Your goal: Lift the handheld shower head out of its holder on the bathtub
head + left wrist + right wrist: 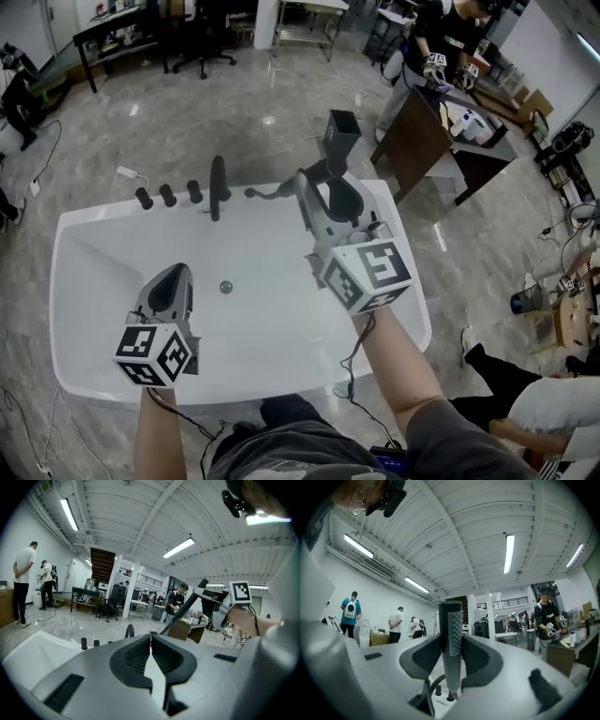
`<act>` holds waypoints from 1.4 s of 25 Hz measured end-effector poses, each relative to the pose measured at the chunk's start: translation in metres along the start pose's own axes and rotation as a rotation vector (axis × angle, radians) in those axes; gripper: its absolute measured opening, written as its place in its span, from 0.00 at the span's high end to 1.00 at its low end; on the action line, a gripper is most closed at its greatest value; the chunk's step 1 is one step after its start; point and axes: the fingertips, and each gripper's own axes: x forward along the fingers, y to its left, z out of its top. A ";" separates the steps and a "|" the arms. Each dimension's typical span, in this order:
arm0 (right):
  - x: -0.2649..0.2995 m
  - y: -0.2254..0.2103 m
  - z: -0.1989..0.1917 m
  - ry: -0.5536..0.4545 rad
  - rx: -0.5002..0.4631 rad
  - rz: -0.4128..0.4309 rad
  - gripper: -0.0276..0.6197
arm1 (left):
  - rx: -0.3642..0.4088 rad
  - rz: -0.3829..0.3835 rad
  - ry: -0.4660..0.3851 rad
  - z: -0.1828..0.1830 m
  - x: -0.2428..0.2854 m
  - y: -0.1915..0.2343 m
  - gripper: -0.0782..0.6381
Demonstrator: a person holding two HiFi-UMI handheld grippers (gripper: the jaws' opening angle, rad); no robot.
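The black handheld shower head (342, 131) is up in the air above the far right part of the white bathtub (75, 225), clear of the rim. My right gripper (323, 192) is shut on its handle, and its hose (267, 192) trails down to the tub deck. In the right gripper view the shower head (452, 634) stands upright between the pads of that gripper (451, 641). My left gripper (173, 278) hovers over the tub's near left side, shut and holding nothing; its jaws (151, 639) touch at the tips. The shower head (187, 605) shows there at the right.
A black spout (217, 187) and three black knobs (168, 195) stand on the tub's far deck. The drain (225, 287) is in the tub floor. A dark desk (422, 131) with a person at it stands beyond the tub's right end. Cables lie on the floor.
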 end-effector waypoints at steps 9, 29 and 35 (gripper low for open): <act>-0.085 0.034 0.031 -0.038 0.007 -0.078 0.74 | 0.008 -0.051 -0.022 -0.001 -0.072 -0.009 0.86; -0.271 0.141 0.021 -0.009 0.034 -0.198 0.74 | 0.042 -0.161 -0.082 -0.026 -0.223 -0.051 0.86; -0.296 0.166 -0.023 0.063 0.068 -0.215 0.74 | 0.031 -0.156 -0.065 -0.053 -0.252 -0.050 0.86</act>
